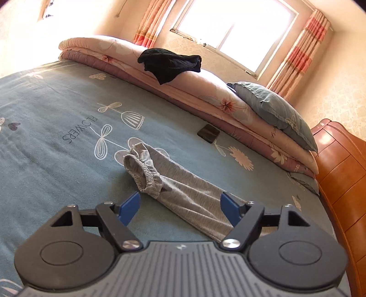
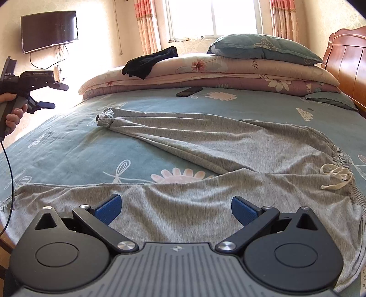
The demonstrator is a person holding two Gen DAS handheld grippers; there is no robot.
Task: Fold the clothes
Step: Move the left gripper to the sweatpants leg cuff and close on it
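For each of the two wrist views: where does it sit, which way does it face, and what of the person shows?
Left wrist: rides the left tongs, low above the bed, facing a grey trouser leg; no body visible.
Right wrist: rides the right tongs above the grey trousers, facing the window; a hand holds the other tool.
Shared: trousers, black garment, phone, pillow.

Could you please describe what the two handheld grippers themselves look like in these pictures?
Each gripper, left gripper and right gripper, has blue textured pads on black linkage arms with silver pivot screws, round black housings and a ribbed grey body. From the side, the left shows a grey handle, white lettering and a thin black cable.
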